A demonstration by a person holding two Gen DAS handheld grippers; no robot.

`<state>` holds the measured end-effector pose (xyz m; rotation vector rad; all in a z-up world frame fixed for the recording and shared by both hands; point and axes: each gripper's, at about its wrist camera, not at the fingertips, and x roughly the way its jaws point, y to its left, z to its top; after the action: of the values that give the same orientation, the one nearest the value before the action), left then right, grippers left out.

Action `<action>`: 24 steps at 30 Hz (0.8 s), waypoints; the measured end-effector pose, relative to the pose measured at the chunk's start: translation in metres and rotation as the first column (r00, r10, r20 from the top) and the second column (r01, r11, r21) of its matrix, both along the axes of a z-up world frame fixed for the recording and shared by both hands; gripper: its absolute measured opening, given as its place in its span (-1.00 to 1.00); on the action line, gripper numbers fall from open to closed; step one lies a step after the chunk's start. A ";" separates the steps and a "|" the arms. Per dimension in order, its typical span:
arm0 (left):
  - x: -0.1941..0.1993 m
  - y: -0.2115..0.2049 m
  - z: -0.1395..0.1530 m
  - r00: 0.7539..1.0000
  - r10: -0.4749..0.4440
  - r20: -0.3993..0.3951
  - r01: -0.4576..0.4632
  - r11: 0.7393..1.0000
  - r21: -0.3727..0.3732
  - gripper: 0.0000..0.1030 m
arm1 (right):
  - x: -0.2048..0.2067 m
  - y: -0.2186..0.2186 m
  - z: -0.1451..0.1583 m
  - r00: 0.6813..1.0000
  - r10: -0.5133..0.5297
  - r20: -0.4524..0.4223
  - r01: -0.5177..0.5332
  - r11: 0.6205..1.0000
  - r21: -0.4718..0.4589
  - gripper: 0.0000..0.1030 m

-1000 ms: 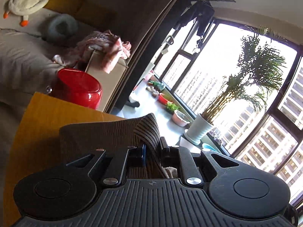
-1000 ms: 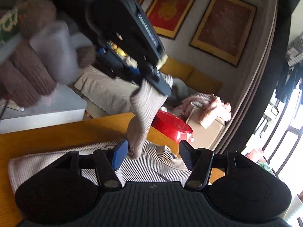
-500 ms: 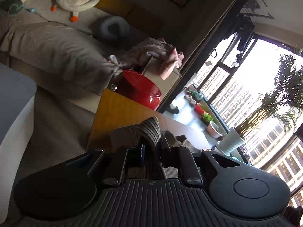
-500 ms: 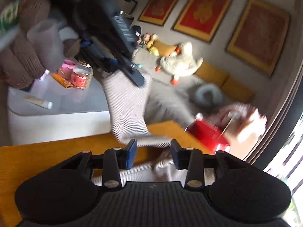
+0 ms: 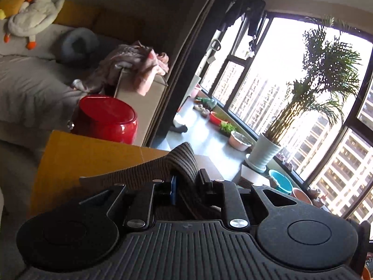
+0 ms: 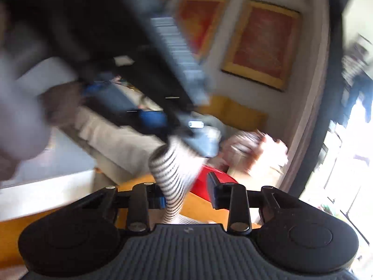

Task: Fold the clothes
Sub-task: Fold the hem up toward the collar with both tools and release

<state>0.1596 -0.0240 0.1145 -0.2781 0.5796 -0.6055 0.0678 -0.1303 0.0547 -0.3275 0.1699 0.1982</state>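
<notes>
A brown-and-white striped knit garment (image 5: 163, 165) rises off the yellow table (image 5: 81, 158), with my left gripper (image 5: 187, 179) shut on a fold of it. In the right wrist view, which is motion-blurred, the left gripper (image 6: 186, 137) hangs above and holds a striped sleeve (image 6: 174, 170) that drops down between the fingers of my right gripper (image 6: 187, 196). The right gripper is open, and the sleeve runs close to its left finger (image 6: 160, 198). A gloved hand holds the left gripper at the upper left. More of the garment lies on the table below, mostly hidden.
Beyond the table's far edge stand a red stool (image 5: 105, 116) and a cardboard box draped with pink clothes (image 5: 139, 70). A sofa with a plush duck (image 5: 35, 23) is behind. A potted palm (image 5: 263, 154) stands by the windows. A white low table (image 6: 46, 191) is to the left.
The left gripper has kept its hold on the striped fabric while swinging about, and now looms nearer over the right one. The right fingers stand closer together than a second ago.
</notes>
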 end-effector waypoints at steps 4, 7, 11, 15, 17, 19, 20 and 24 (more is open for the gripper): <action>0.016 -0.026 -0.015 0.999 -0.041 -0.036 0.042 0.999 0.016 -0.41 | 0.017 -0.060 -0.003 0.987 -0.131 -0.088 0.139 0.986 0.094 -0.41; 0.023 -0.020 -0.031 0.998 -0.024 -0.051 0.024 1.000 0.000 0.05 | 0.021 -0.098 -0.014 0.963 -0.211 -0.171 0.238 0.958 0.160 -0.42; 0.036 0.011 -0.057 0.990 0.113 -0.080 -0.111 0.993 0.035 0.19 | 0.021 -0.145 -0.027 0.919 -0.287 -0.270 0.352 0.905 0.238 -0.42; 0.039 0.015 -0.096 0.980 0.107 -0.168 -0.088 0.989 0.119 0.34 | 0.021 -0.186 -0.037 0.872 -0.326 -0.366 0.443 0.843 0.305 -0.41; 0.038 0.008 -0.114 0.977 0.082 -0.198 -0.056 0.990 0.133 0.39 | 0.035 -0.187 -0.042 0.865 -0.282 -0.416 0.431 0.842 0.325 -0.41; 0.038 -0.002 -0.127 0.981 0.071 -0.178 -0.050 0.992 0.118 0.50 | 0.051 -0.186 -0.048 0.852 -0.236 -0.468 0.420 0.841 0.341 -0.41; 0.039 -0.006 -0.131 0.984 0.077 -0.159 -0.057 0.991 0.124 0.54 | 0.060 -0.182 -0.053 0.846 -0.224 -0.483 0.414 0.847 0.333 -0.41; 0.042 -0.014 -0.145 0.989 0.106 -0.100 -0.084 0.976 0.201 0.56 | 0.082 -0.164 -0.075 0.834 -0.194 -0.516 0.378 0.883 0.279 -0.41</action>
<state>0.2021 -0.0376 -0.0303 -0.1520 0.7230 -0.4384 0.1497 -0.2943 -0.0198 0.1392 0.6611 -0.0020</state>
